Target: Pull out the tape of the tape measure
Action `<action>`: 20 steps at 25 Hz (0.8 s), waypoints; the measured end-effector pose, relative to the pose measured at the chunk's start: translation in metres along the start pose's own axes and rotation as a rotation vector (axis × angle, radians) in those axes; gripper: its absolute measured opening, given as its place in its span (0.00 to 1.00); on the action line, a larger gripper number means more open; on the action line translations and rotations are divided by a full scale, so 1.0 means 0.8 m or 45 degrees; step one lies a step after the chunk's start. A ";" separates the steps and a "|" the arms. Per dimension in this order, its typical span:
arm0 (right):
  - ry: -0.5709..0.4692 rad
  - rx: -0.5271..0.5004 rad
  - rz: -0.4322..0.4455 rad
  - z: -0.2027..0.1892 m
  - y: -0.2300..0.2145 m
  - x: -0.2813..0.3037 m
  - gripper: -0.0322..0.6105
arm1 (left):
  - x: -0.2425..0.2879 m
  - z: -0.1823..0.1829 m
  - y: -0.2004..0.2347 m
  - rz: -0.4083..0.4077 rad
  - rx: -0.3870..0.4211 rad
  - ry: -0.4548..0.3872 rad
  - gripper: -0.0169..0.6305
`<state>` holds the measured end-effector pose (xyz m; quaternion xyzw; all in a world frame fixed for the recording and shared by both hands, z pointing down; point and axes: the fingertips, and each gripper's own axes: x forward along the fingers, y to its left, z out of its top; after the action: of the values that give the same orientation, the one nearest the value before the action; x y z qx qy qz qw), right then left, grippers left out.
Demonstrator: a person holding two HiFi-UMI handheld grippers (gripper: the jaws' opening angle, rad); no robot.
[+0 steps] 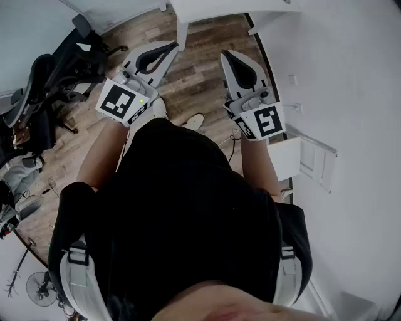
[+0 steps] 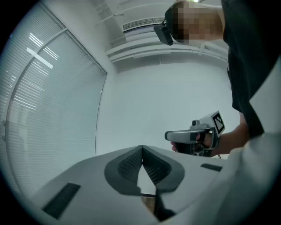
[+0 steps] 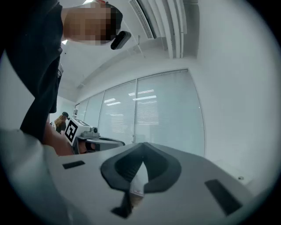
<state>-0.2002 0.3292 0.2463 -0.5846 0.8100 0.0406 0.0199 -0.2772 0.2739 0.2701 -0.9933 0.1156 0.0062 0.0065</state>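
**Tape measure:** it shows in none of the three views. My torso, in a black shirt [image 1: 182, 200], fills the middle of the head view and hides whatever lies straight below.

**Left tool** [image 2: 142, 151]: my jaws are fully together, the dark ribbed pads meeting along one seam with nothing between them. The shell is smooth and pale grey, with a square-marker cube at the rear.

**Right tool** [image 3: 143, 149]: likewise closed tip to tip and empty, with the same matte shell and dark pad lining.

I hold both tools side by side, apart from each other, above a wood-grain plank floor [image 1: 200, 75].

**Surroundings:**
- A white worktop [image 1: 219, 9] is cut off by the upper edge; only its rim and one leg show.
- A black office chair [image 1: 44, 81] stands at left, partly out of frame.
- The toe of a white shoe [image 1: 194, 120] shows beyond the shirt.
- Slatted window blinds [image 3: 149, 114] lie beyond the right tool, their detail too fine to resolve.
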 end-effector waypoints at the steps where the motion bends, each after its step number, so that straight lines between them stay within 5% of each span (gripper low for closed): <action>1: 0.003 0.003 0.004 -0.002 0.000 0.000 0.04 | 0.001 -0.001 0.000 0.001 -0.002 0.003 0.04; 20: 0.058 0.073 0.014 -0.030 -0.004 -0.004 0.06 | 0.004 -0.020 -0.003 -0.004 -0.013 0.047 0.04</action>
<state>-0.1961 0.3289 0.2701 -0.5802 0.8143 0.0042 0.0178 -0.2735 0.2757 0.2858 -0.9934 0.1140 -0.0117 -0.0007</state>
